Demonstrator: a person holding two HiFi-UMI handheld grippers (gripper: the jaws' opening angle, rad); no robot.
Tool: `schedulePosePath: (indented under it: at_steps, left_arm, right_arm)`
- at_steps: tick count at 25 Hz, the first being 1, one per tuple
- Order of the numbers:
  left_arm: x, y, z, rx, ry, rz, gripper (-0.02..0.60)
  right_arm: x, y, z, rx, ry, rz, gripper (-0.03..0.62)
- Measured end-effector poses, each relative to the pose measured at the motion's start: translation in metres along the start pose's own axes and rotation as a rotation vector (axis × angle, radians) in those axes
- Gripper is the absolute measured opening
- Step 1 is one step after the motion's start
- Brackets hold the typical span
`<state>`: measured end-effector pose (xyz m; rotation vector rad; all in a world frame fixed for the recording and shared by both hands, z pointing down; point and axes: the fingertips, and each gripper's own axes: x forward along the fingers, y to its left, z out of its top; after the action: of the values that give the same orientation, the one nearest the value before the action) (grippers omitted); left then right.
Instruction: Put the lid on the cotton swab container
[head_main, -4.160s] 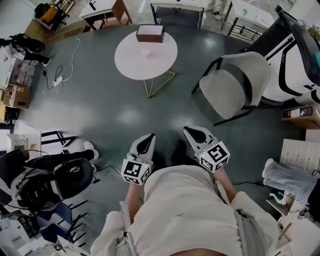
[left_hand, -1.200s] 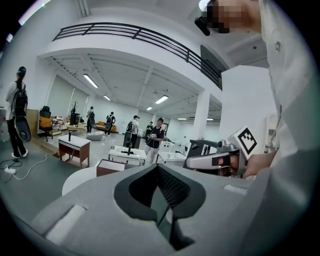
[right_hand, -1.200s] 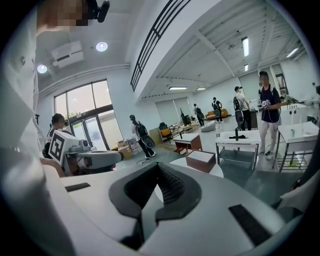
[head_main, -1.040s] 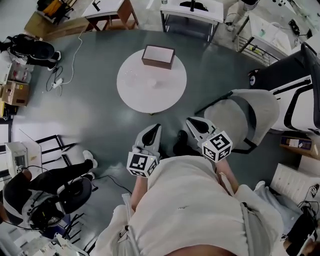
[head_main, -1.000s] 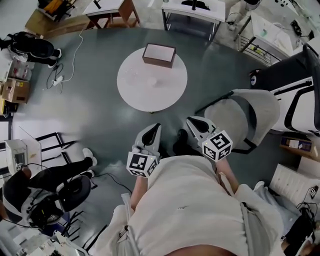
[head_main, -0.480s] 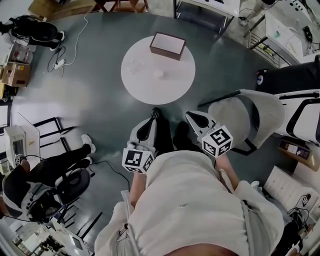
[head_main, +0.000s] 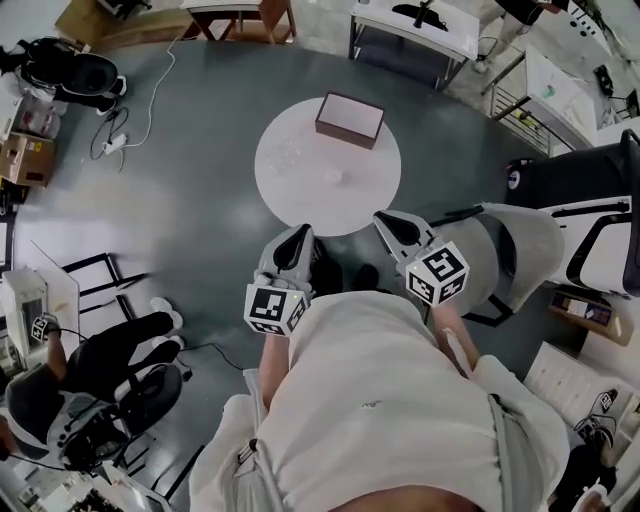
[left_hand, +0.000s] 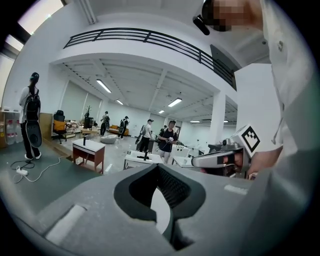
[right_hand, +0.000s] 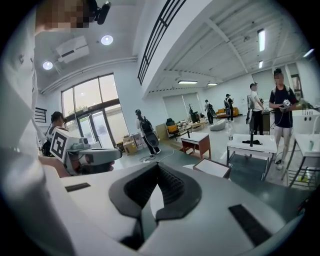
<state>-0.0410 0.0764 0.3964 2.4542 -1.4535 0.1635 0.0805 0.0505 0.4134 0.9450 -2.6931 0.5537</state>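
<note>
I am holding my left fingers (head_main: 298, 236) pressed together, empty. The small clear cotton swab container (head_main: 286, 152) is sitting well ahead on the round white desk (head_main: 300, 200); lidding, I judge, not begun. My right fingers (head_main: 386, 220) are clamped on nothing.

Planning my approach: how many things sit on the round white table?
3: a brown rectangular box at the far edge, a small clear item left of centre, a small white item near centre. Tinier ones may escape view.
</note>
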Motion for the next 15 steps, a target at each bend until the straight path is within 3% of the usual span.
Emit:
schedulePosePath:
  at_steps: [9,15]
  left_arm:
    - [0.021,0.074,0.028,0.012,-0.023,-0.042,0.005]
    - [0.036,0.096,0.030,0.021,-0.002,-0.103,0.005]
  right_arm:
    - [0.058,-0.011,0.038,-0.009,-0.019,-0.079,0.006]
    - [0.084,-0.017,0.044,0.016,-0.025,-0.124,0.006]
